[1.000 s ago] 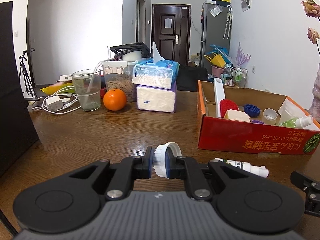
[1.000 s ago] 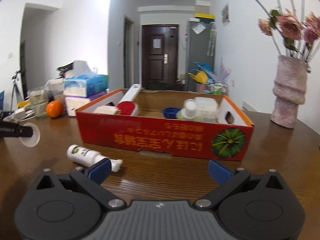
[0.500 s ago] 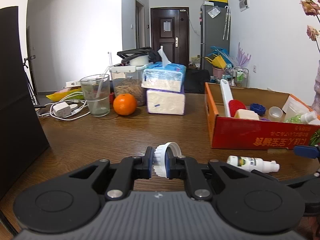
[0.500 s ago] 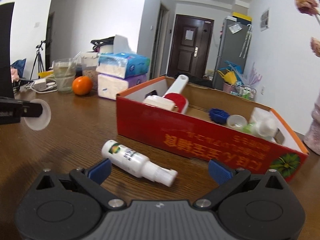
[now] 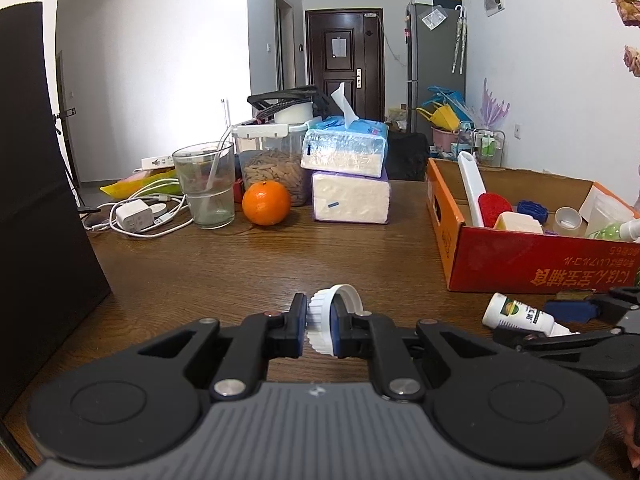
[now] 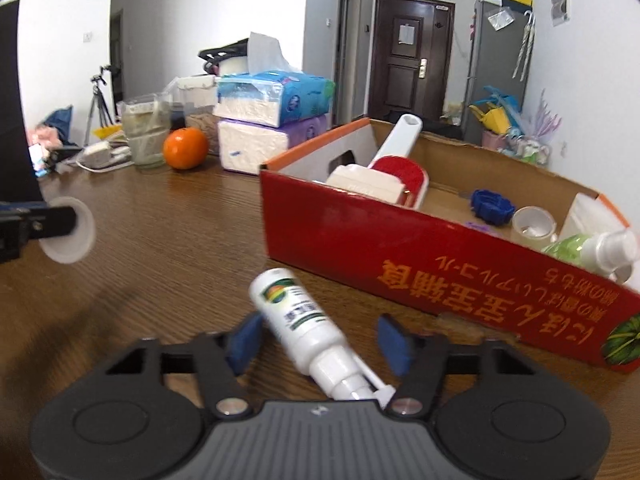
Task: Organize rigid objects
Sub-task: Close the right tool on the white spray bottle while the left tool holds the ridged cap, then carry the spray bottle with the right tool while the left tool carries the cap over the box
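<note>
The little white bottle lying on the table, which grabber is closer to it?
Right. The right gripper has its open fingers on either side of the bottle. The left gripper is off to the side, holding a white cap.

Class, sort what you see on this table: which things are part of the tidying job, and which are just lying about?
Part of the job:
white cap, clamped in the left gripper
spray bottle, lying between the open right gripper fingers
red cardboard box

Just lying about:
orange
tissue packs
glass
charger

White ribbed bottle cap (image 5: 326, 322), on edge, pinched above the table. White spray bottle (image 6: 306, 326) with green label, lying on its side beside the red cardboard box (image 6: 460, 276).
</note>
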Available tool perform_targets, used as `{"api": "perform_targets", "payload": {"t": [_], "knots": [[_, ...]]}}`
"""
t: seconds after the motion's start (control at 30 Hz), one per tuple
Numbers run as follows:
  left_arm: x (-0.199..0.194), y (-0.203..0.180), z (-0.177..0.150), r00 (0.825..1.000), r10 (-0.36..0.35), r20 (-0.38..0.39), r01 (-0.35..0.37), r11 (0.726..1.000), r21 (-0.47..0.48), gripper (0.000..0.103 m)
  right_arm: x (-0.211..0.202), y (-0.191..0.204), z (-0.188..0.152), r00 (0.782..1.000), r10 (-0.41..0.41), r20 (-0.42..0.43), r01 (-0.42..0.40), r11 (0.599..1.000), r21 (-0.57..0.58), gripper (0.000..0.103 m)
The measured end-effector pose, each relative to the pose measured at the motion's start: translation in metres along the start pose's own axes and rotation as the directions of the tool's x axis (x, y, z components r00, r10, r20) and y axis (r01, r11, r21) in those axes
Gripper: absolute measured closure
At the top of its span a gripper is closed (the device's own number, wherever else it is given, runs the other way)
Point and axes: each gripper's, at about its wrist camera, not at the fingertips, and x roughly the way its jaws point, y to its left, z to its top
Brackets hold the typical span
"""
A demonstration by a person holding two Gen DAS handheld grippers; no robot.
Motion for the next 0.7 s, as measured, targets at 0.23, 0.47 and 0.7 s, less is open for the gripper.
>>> {"api": "perform_targets", "payload": {"t": [0.23,0.47,0.7], "knots": [[0.002,0.000,0.000,1.000,0.001,-0.005,-0.001,1.000,0.001,0.090,-0.010,0.016,-0.004,1.000,-0.018,0.023,0.019,0.999,-0.046,0.077],[0.001,0.001,-0.001,1.000,0.003,-0.004,-0.003,1.000,-0.002,0.090,-0.025,0.019,-0.009,0.996,-0.041,0.074,0.043,0.999,-0.019,0.077],[-0.006,-0.004,-0.001,1.000,0.012,0.029,-0.012,1.000,0.010,0.090,-0.042,0.018,-0.015,0.991,-0.068,0.117,0.066,0.998,0.015,0.077]]}}
